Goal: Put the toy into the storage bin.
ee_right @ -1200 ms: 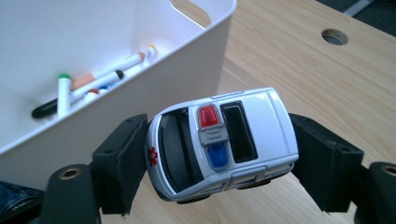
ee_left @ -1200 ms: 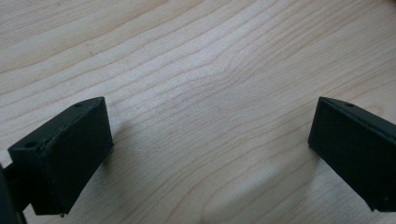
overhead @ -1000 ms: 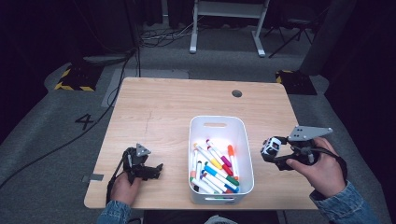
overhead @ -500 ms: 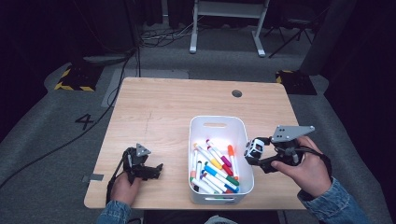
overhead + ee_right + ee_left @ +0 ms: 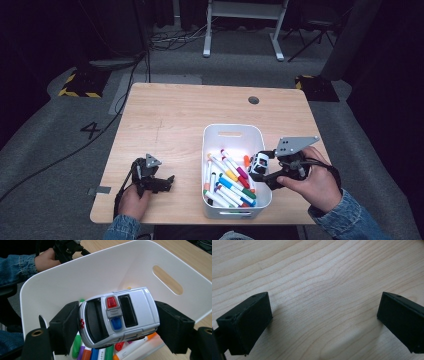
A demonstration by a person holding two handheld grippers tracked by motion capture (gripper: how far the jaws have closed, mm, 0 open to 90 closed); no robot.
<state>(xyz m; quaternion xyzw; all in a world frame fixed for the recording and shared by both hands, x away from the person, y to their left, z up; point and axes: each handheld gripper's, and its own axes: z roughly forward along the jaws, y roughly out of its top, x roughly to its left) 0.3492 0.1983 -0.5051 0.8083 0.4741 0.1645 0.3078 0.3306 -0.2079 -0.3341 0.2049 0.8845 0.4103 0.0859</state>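
My right gripper (image 5: 260, 169) is shut on a white toy ambulance (image 5: 119, 314) with a red and a blue roof light. It holds the car just above the right side of a white bin (image 5: 235, 131) that has several coloured markers (image 5: 231, 181) in it. In the right gripper view the markers (image 5: 105, 352) show below the car, inside the bin (image 5: 75, 277). My left gripper (image 5: 162, 182) rests on the wooden table (image 5: 170, 120) near the front left, open, with bare wood (image 5: 322, 302) between its jaws.
The bin stands at the front middle-right of the table. A round cable hole (image 5: 254, 100) sits at the table's far right. Beyond the table lie floor cables (image 5: 170, 42) and a white stand's legs (image 5: 240, 30). The left hand (image 5: 46, 261) shows past the bin.
My right gripper has carried the toy ambulance leftward, from beside the bin's right side to over its rim. The left gripper has stayed put.
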